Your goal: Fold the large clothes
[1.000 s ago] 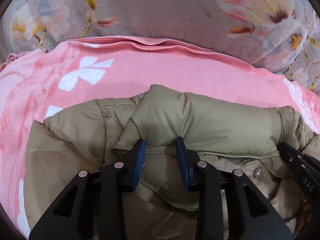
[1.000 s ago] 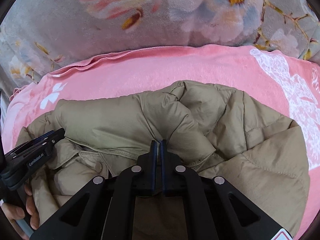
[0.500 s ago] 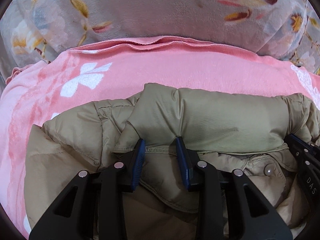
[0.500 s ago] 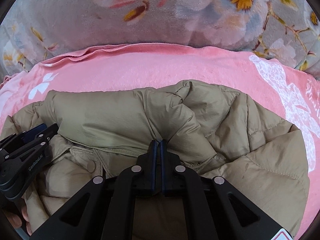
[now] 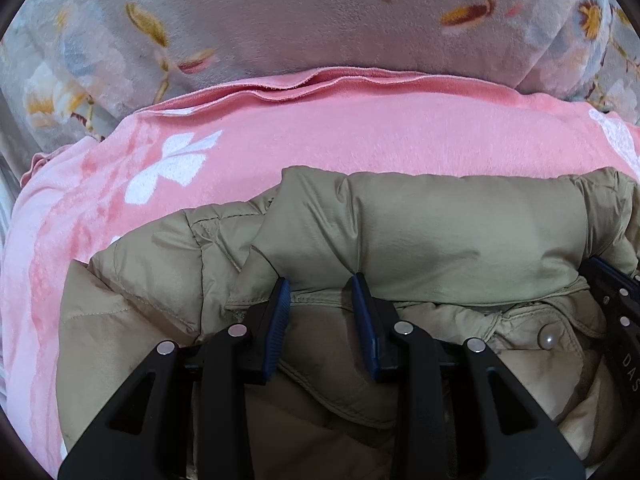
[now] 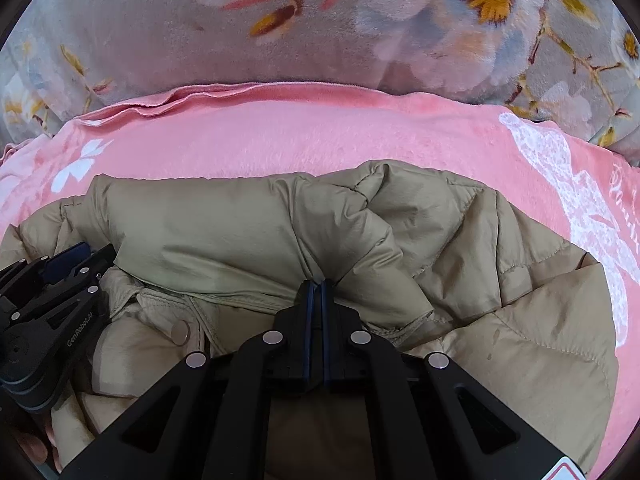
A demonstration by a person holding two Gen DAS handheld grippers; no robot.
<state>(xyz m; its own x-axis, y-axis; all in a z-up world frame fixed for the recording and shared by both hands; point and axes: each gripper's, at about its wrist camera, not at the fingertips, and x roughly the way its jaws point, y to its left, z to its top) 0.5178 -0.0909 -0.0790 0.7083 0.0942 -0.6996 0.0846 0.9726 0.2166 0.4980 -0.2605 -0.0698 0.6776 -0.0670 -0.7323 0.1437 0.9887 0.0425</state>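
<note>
Here, at the far left of the left wrist view, a pink fleece blanket with white flower prints (image 5: 360,140) spreads from nine o'clock up to twelve, and behind it at the top lies a grey plush cover printed with pale flowers (image 5: 300,20). On the pink blanket lies the khaki quilted puffer jacket (image 5: 460,232), filling the lower half of the view from eight o'clock round to three. The left gripper (image 5: 322,288) sits at six o'clock with its blue-padded jaws partly apart, a bunched fold of the jacket's padded collar roll between them; the pads press into the cloth on both sides, so it has hold of the fabric. To the right, at four o'clock, a round pale snap button (image 5: 546,338) sits on the jacket's placket, and the black body of the right gripper (image 5: 616,320) enters at the edge at three o'clock.

In the right wrist view, the left gripper (image 6: 60,280) shows at nine o'clock, resting on the jacket (image 6: 520,280), with fingertips of a hand (image 6: 34,446) below it at seven o'clock. At six o'clock the right gripper (image 6: 316,286) has its jaws pressed fully together, pinching a thin edge of the jacket's collar seam. The jacket's quilted shoulder bulges toward three o'clock, on the blanket (image 6: 320,132).
</note>
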